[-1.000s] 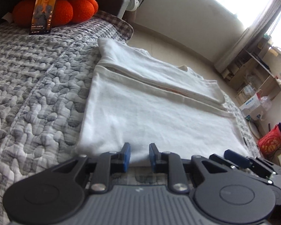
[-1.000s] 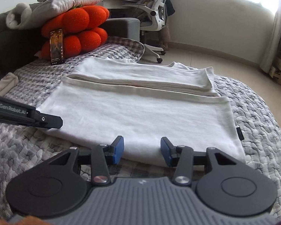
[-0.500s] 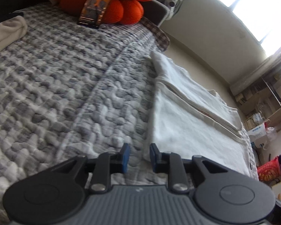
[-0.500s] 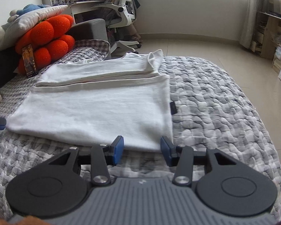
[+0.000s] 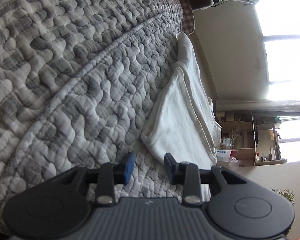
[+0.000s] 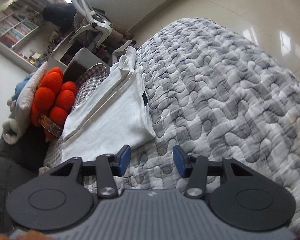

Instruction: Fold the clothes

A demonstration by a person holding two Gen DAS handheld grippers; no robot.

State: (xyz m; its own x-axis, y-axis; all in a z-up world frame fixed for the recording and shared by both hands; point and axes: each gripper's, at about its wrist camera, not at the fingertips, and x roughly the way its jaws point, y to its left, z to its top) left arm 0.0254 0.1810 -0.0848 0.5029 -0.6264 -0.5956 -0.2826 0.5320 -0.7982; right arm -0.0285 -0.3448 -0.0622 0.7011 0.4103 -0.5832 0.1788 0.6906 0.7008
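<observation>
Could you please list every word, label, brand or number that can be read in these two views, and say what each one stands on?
No text can be read in either view.
Blue print on the white box by the wooden shelves: too blurred to read.
Small dark tag on the folded white garment: no legible letters.
Picture card leaning on the orange bobbled cushion: too blurred.
Small mark on each gripper's grey ribbed body: not readable.
</observation>
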